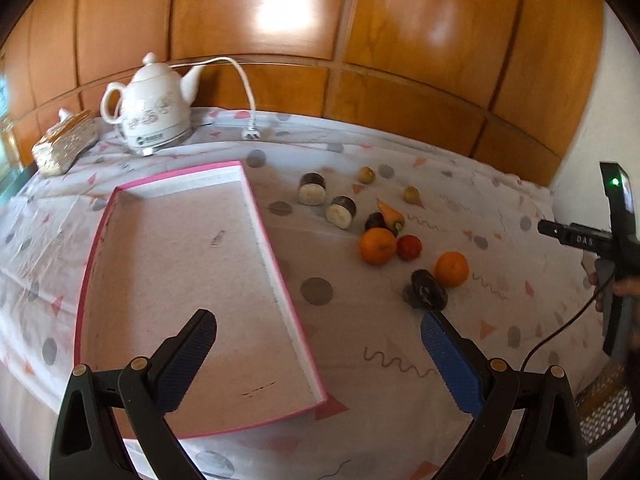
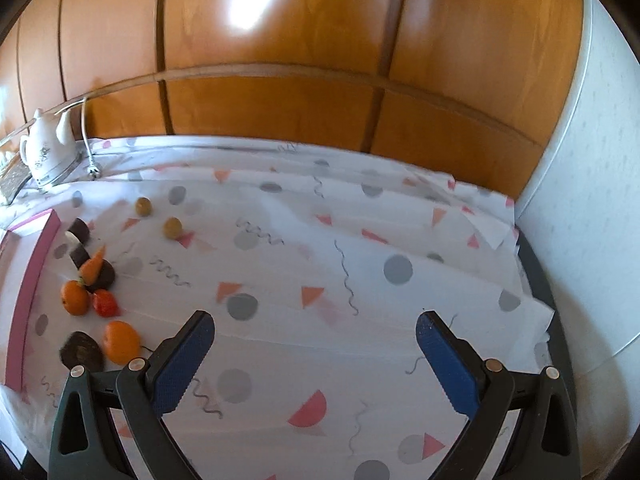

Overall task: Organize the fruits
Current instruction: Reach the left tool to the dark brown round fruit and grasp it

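Observation:
A shallow pink-edged tray (image 1: 256,216) lies on the patterned tablecloth, with nothing in it. To its right lie loose pieces: two oranges (image 1: 377,245) (image 1: 452,269), a red fruit (image 1: 409,247), a carrot (image 1: 390,213), a dark wrinkled fruit (image 1: 429,290), two cut dark-skinned pieces (image 1: 312,189) and two small yellow-green fruits (image 1: 366,175). My left gripper (image 1: 318,334) is open and empty above the tray's near right edge. My right gripper (image 2: 314,334) is open and empty over bare cloth, right of the oranges (image 2: 75,298) (image 2: 121,341) and the tray (image 2: 28,292).
A white kettle (image 1: 154,110) with a loose cord and plug stands at the back left, beside a gold tissue box (image 1: 66,142). Wooden panels back the table. The right hand-held gripper's body (image 1: 612,248) shows at the right edge of the left wrist view.

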